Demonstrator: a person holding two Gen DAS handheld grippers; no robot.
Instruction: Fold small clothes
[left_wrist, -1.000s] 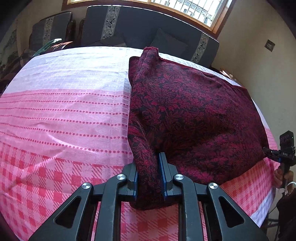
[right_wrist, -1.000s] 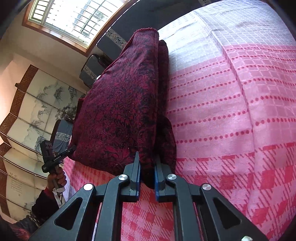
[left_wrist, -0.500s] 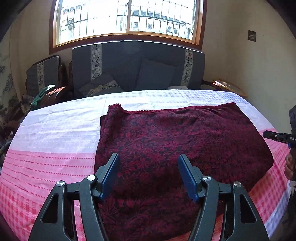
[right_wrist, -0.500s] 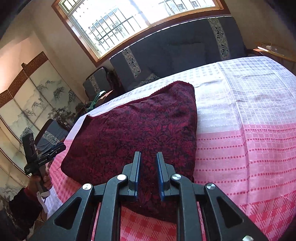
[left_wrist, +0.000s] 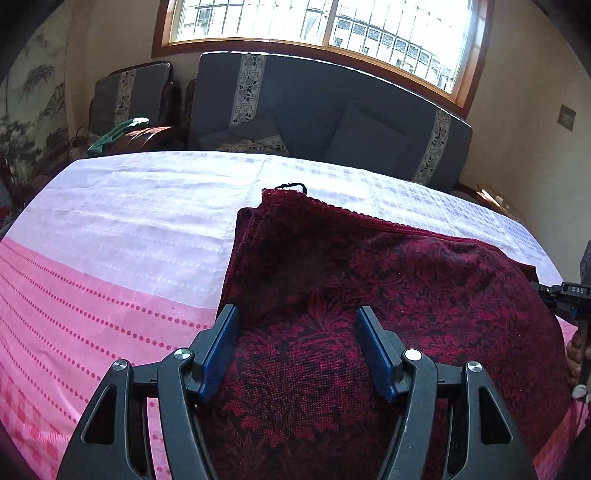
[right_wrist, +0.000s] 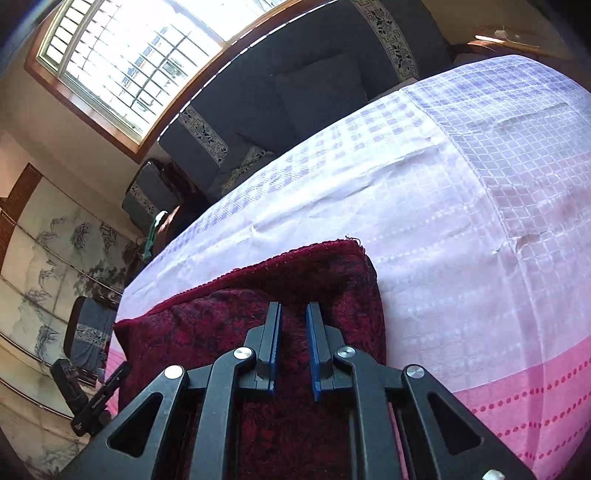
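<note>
Sunlit from the window (left_wrist: 332, 26), my table's pink-and-white tablecloth (left_wrist: 110, 240) carries the folded red cloth (left_wrist: 388, 295) toward its near edge. Left gripper (left_wrist: 297, 349) hovers wide, empty; right gripper (right_wrist: 293, 345) nearly shut, gripping nothing. I'd press layers flat before regripping corners.

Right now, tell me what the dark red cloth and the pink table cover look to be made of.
Dark red cloth: looks like a soft woven or knitted fabric, matte, with a black floral pattern and a corded edge. Pink table cover: seems a thin woven cotton-like sheet, matte, with checks, dotted lines and light creases.
</note>
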